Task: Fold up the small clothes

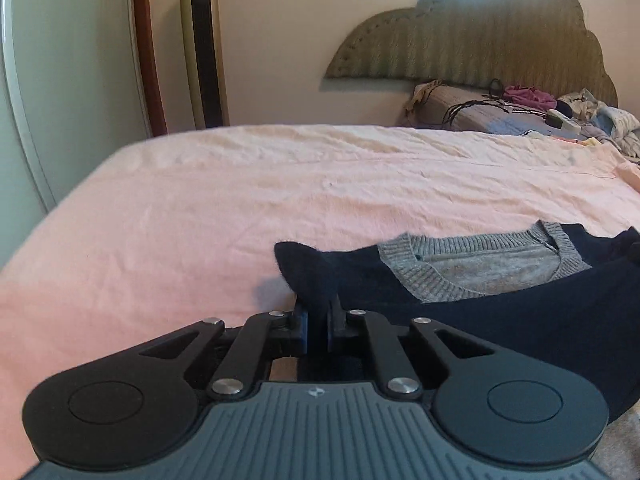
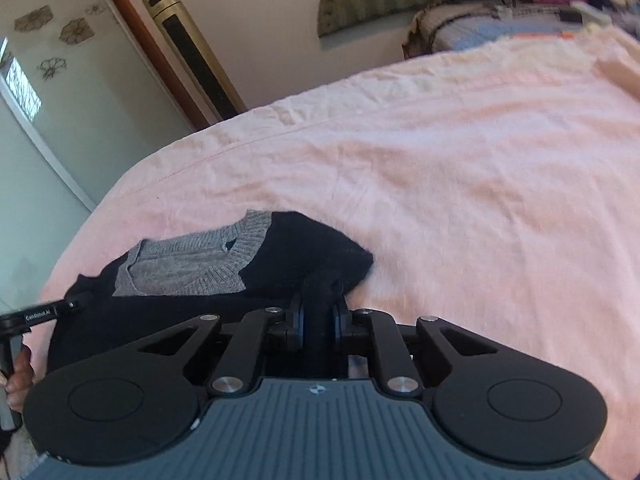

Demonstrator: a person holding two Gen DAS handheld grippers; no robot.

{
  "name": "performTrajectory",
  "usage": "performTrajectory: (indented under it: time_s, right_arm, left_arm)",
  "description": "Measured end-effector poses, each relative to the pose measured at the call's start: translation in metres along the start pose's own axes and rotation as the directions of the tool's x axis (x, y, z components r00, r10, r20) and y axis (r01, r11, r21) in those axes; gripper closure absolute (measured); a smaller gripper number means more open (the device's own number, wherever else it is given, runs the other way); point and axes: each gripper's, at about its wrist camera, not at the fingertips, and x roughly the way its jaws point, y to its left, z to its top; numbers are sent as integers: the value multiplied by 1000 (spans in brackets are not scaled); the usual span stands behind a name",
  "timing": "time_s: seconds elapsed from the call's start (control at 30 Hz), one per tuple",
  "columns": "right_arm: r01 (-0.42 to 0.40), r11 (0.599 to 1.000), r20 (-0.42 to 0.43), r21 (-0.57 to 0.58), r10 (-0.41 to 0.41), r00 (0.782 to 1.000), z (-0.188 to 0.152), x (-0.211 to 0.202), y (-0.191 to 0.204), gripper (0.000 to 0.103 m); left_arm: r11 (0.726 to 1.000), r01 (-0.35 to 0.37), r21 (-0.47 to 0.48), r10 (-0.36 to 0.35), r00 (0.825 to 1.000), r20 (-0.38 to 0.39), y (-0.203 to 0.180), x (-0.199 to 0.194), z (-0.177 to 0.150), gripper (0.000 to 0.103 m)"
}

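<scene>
Left tongs (image 1: 317,326): jaws drawn narrow and clamped on a dark corner of the navy sweater (image 1: 500,312); the pinched cloth stands up in a small peak just past the fingertips
Right tongs (image 2: 318,326): likewise nearly closed, gripping the opposite shoulder corner of the same sweater (image 2: 304,248); dark knit fills the gap between the blue pads
Other views of the tongs: the right wrist camera catches the left tool at the far left edge, with part of a hand (image 2: 18,380) around its handle
Garment: navy knit with a grey ribbed neckline (image 1: 476,264); it lies on the pink sheet (image 1: 280,192) near the front edge of the bed, neck opening facing up, shoulders stretched between the two grips
Bed: pink sheet mostly bare beyond the sweater; pillows and a heap of other clothes (image 1: 600,116) sit far back by the headboard (image 1: 480,44)
Room: tall gold tower fan (image 1: 202,44) against the wall, well apart from the work
Progress: early, by my reading; both shoulder corners are secured, yet no fold line shows in the part of the garment in view; the lower body and sleeves are hidden behind the tools, so their state cannot be told
Left to do: probably carry the held edge over to make a fold, then tidy sleeves and halve again; further garments in the heap may follow
</scene>
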Motion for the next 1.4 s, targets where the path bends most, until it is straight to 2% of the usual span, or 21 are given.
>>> performTrajectory:
  time_s: [0.07, 0.13, 0.23, 0.3, 0.33, 0.37, 0.43, 0.47, 0.5, 0.57, 0.6, 0.67, 0.73, 0.83, 0.93, 1.07, 1.13, 1.23, 1.27, 1.37, 1.4]
  right_arm:
    - [0, 1000, 47, 30, -1, 999, 0, -4, -9, 87]
    - [20, 999, 6, 41, -20, 1000, -7, 11, -14, 87]
    - [12, 996, 47, 89, -16, 999, -12, 7, -16, 82]
    - [33, 993, 52, 111, -39, 998, -10, -5, -16, 53]
    - [74, 991, 84, 108, -83, 993, -10, -17, -12, 47]
    - [111, 991, 142, 74, -120, 982, -10, -33, -4, 47]
    - [134, 991, 217, -5, -130, 967, -10, -58, 15, 47]
    - [109, 994, 239, -25, -100, 966, -10, -67, 24, 44]
    - [68, 997, 238, -39, -57, 970, -11, -69, 33, 40]
    - [10, 997, 181, -80, 4, 983, -13, -53, 54, 18]
    - [14, 994, 144, -105, 1, 990, -16, -39, 61, 14]
    - [76, 987, 72, -143, -66, 995, -25, -7, 65, 17]
    - [135, 971, 69, -198, -123, 990, -40, 9, 57, 18]
    - [76, 987, 97, -142, -63, 993, -39, 1, 43, 18]
    - [94, 986, 93, -139, -81, 992, -35, -3, 48, 21]
    - [50, 995, 142, -86, -37, 989, -50, -62, 48, 14]
    - [107, 989, 172, -102, -88, 981, -67, -93, 41, 10]
    - [213, 963, 103, -164, -198, 975, -90, -103, 30, 15]
    - [234, 953, 71, -193, -224, 972, -96, -99, 30, 24]
    - [205, 951, 21, -233, -206, 978, -108, -91, 35, 66]
    - [196, 952, 10, -237, -199, 980, -107, -90, 36, 91]
  left_arm:
    - [999, -41, 2, 41, 997, -67, 5, 19, -4, 96]
    - [992, -98, 74, 99, 995, 1, -5, 19, -15, 96]
    - [980, -156, 126, 156, 988, 15, -14, 7, -16, 85]
    - [960, -249, 130, 245, 968, 45, -15, -14, -14, 68]
    - [952, -282, 117, 272, 958, 96, -15, -29, -14, 68]
    - [956, -283, 84, 267, 950, 160, -15, -48, -12, 66]
    - [986, -165, -4, 161, 960, 228, -16, -73, -11, 39]
    - [996, -83, -21, 85, 970, 229, -22, -76, -8, 9]
    - [999, -27, -21, 31, 977, 211, -31, -74, -7, 6]
    - [1000, 13, 10, -14, 990, 141, -53, -53, -9, 6]
    - [1000, 4, 29, -6, 995, 95, -61, -39, -13, 6]
    - [998, -26, 58, 27, 999, -21, -63, -8, -23, 6]
    - [998, 19, -65, -21, 999, -35, -38, -5, -21, 6]
    - [999, -6, -45, 3, 999, -55, -27, 3, -21, 0]
    - [996, -82, -20, 82, 996, -39, -28, -21, -25, 2]
    - [1000, -18, 17, 18, 1000, 0, -24, -88, -59, 1]
    - [998, -29, 62, 29, 1000, -6, -27, -108, -80, 1]
    - [988, -80, 130, 86, 995, -39, -32, -111, -99, 1]
    - [988, -86, 129, 93, 995, -45, -31, -109, -100, 0]
    - [984, -125, 125, 132, 990, -48, -25, -106, -95, 6]
    - [979, -145, 141, 152, 988, -36, -22, -107, -95, 14]
